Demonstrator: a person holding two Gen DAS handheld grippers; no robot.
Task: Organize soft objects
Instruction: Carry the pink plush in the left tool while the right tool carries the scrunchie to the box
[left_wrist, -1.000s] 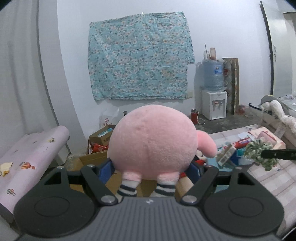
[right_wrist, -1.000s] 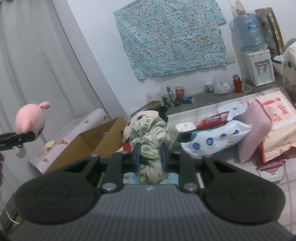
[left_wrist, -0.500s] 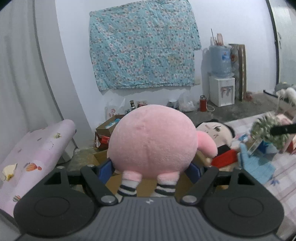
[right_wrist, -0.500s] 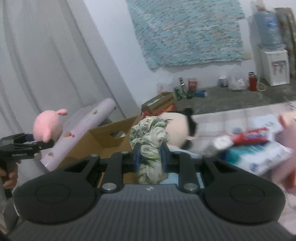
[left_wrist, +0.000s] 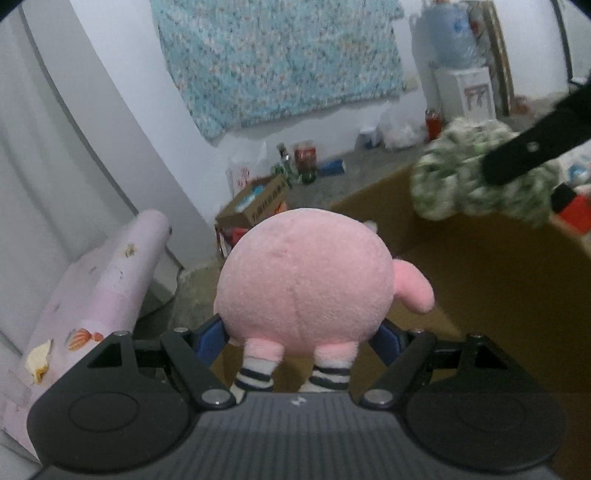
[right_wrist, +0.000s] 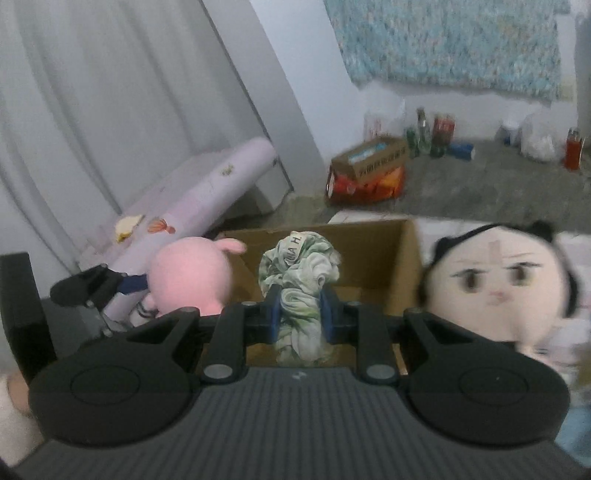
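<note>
The pink plush toy (left_wrist: 303, 280) is clamped in the left gripper (left_wrist: 301, 334) and the green cloth (right_wrist: 299, 291) in the right gripper (right_wrist: 299, 314); both are held over the cardboard box (right_wrist: 406, 266), just ahead and below.

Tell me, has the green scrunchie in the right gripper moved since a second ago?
Yes. The green scrunchie, clamped in the right gripper, has swung left, from before the packets to over the cardboard box, nearer the pink plush.

Pink plush (left_wrist: 303, 280), navy-white striped socks (left_wrist: 255, 378); green-white scrunchie (right_wrist: 301, 280); brown box (right_wrist: 402, 266); turquoise floral cloth (left_wrist: 280, 55).
</note>
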